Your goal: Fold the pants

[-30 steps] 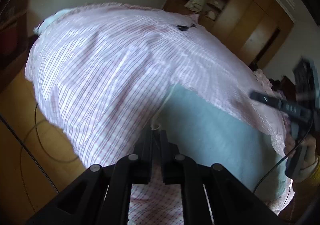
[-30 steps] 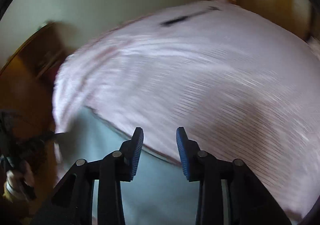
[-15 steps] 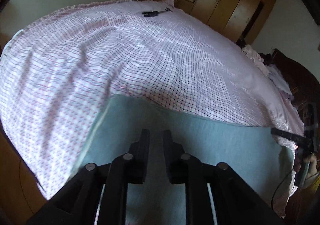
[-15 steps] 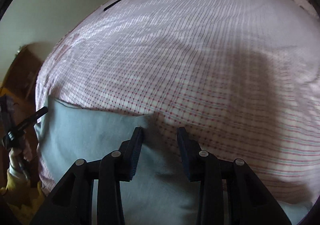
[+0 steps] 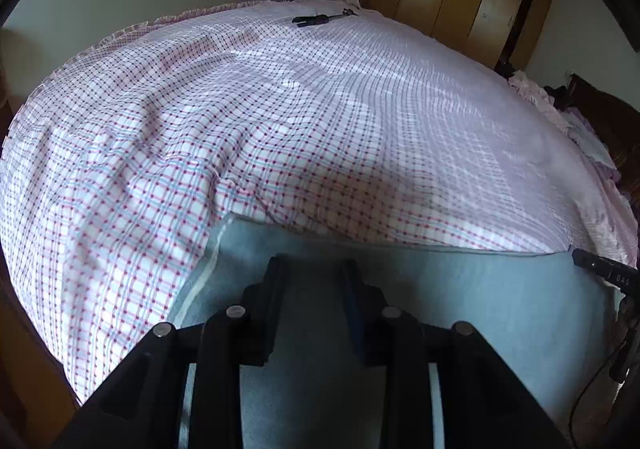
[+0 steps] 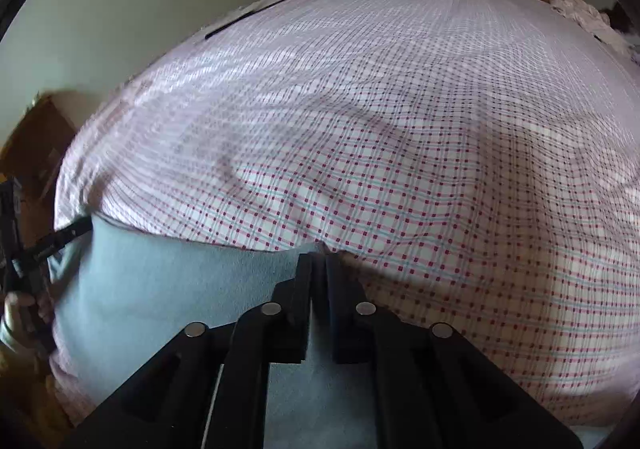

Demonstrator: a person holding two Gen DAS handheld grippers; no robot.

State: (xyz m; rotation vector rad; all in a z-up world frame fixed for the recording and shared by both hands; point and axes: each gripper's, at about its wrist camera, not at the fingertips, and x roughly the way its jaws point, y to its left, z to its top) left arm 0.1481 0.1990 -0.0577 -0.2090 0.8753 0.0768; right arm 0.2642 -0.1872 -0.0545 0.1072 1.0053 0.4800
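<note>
Two grippers swapped jobs: left gripper (image 5: 312, 269) fingers just spread apart, right gripper (image 6: 318, 265) fingers now pinch the pants (image 6: 160, 281) edge, ready to fold.

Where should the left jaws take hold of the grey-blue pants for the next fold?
At a guess, the pants are best gripped at the far left corner, where the pale side hem meets the straight far edge. That edge lies flat on the checked bedsheet, so come in low from the near side, over the cloth.

Checked pink bed (image 5: 320, 121) bearing grey-blue pants (image 5: 500, 309) (a dark tool (image 5: 316, 20) farther off)
</note>
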